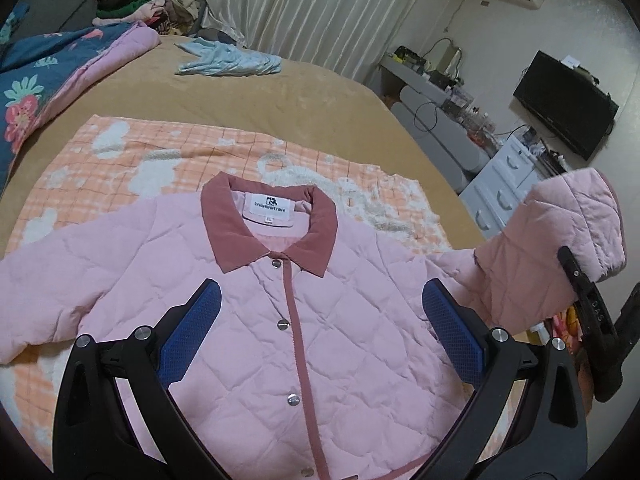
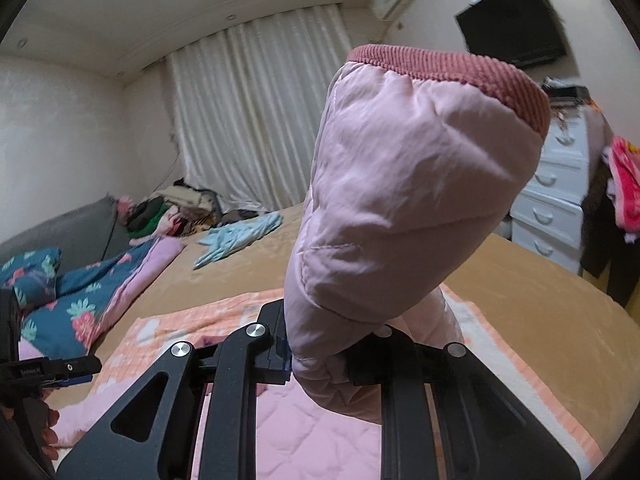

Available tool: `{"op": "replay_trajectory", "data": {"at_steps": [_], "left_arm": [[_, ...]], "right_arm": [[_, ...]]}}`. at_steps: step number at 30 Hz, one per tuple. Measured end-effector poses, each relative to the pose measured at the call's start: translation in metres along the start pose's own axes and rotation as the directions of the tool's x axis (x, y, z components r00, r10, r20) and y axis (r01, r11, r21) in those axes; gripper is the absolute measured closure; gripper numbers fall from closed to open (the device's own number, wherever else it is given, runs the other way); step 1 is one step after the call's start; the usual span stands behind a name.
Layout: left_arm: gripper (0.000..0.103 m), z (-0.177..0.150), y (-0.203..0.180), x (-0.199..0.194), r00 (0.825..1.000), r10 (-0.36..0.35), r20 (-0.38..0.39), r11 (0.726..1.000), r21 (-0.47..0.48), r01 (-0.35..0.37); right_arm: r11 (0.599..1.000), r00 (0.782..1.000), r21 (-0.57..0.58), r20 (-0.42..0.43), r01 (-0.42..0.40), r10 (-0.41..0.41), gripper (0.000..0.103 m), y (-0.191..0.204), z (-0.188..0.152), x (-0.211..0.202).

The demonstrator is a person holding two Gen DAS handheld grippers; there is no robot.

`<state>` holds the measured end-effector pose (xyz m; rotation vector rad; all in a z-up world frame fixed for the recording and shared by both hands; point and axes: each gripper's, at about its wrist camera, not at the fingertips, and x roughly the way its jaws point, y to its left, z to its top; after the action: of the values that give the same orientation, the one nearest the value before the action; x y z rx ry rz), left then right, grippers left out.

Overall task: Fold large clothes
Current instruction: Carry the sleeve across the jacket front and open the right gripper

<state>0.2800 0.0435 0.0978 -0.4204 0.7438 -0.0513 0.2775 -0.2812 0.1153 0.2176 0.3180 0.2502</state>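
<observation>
A pink quilted jacket (image 1: 320,320) with a darker pink collar (image 1: 272,224) lies front up and snapped shut on a checked blanket. My left gripper (image 1: 324,316) hovers over its chest, blue pads (image 1: 452,324) wide apart, nothing between them. My right gripper (image 2: 316,356) is shut on the jacket's right sleeve (image 2: 400,200), which stands lifted off the bed with its ribbed cuff (image 2: 448,76) at the top. In the left wrist view the raised sleeve (image 1: 552,236) and the right gripper (image 1: 576,276) are at the right edge. The left gripper (image 2: 52,368) shows at the right wrist view's left edge.
The orange-and-white checked blanket (image 1: 120,160) lies on a tan bed (image 1: 280,92). A floral quilt (image 1: 48,80) is at the left, a light blue garment (image 1: 228,60) and a clothes pile (image 1: 140,4) at the far end. White drawers (image 1: 500,184) stand right of the bed.
</observation>
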Motion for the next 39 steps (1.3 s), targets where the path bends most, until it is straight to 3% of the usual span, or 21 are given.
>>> {"op": "replay_trajectory", "data": {"at_steps": [14,28,33,39], "left_arm": [[0.008,0.004,0.046,-0.037,0.997,-0.053,0.050,0.998,-0.025,0.054],[0.008,-0.002,0.094,-0.050,0.992,-0.103,0.071,0.987,-0.114,0.111],[0.008,-0.014,0.107,-0.046,0.991,-0.120,0.065,0.981,-0.148,0.128],[0.008,-0.031,0.129,-0.037,0.991,-0.129,0.048,0.967,-0.213,0.136]], "right_arm": [[0.988,0.994,-0.138,-0.093,-0.067,0.054,0.086,0.092,-0.007,0.022],[0.963,0.973,-0.230,-0.211,-0.142,0.093,0.085,0.165,-0.054,0.063],[0.947,0.954,-0.267,-0.281,-0.180,0.103,0.082,0.193,-0.087,0.086],[0.921,0.902,-0.293,-0.414,-0.258,0.121,0.076,0.220,-0.150,0.111]]}}
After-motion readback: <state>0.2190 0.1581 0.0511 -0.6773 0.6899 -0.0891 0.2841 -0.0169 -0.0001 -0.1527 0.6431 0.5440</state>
